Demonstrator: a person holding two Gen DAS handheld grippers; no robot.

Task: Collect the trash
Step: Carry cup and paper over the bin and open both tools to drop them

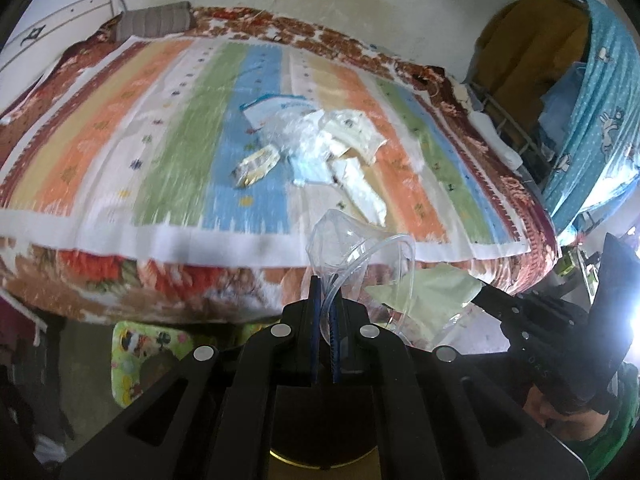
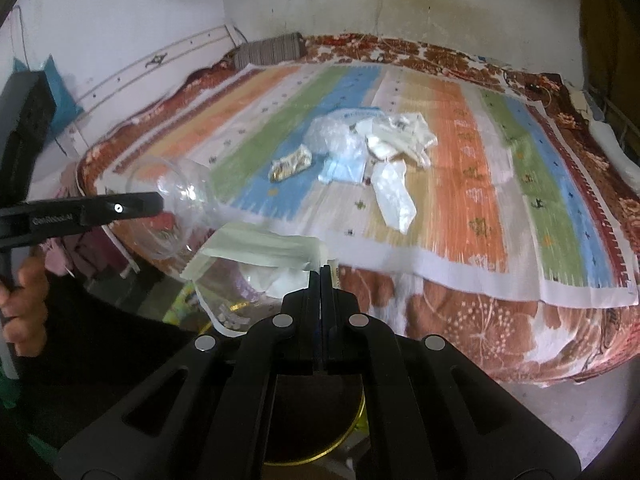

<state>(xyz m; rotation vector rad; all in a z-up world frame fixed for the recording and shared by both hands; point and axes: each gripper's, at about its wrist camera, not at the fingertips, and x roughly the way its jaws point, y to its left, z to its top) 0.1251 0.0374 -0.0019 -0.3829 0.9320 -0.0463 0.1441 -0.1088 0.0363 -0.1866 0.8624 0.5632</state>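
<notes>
Trash bag (image 1: pixel 352 256) of clear plastic hangs at the near edge of the bed, held open between both grippers. At 6 o'clock in the left wrist view, the left gripper (image 1: pixel 326 284) has its jaws pressed nearly together on the bag's rolled clear rim, which loops up between the blue-edged fingers. In the right wrist view, the right gripper (image 2: pixel 322 272) sits at 6 o'clock with its jaws shut tight on a pale green sheet (image 2: pixel 264 250), which lies folded across the bag's mouth toward 9 o'clock. Whether the bag's film is also caught between those jaws cannot be told. Inside the bag, white crumpled pieces show dimly.

Farther off, toward 12 o'clock, the bed (image 2: pixel 460 208) carries a striped blanket (image 1: pixel 160 152). At its middle lies a loose heap of trash (image 2: pixel 376 148): crumpled clear plastic, white wrappers, a light blue piece, and a gold foil wrapper (image 2: pixel 290 164) just beside them at 9 o'clock.
</notes>
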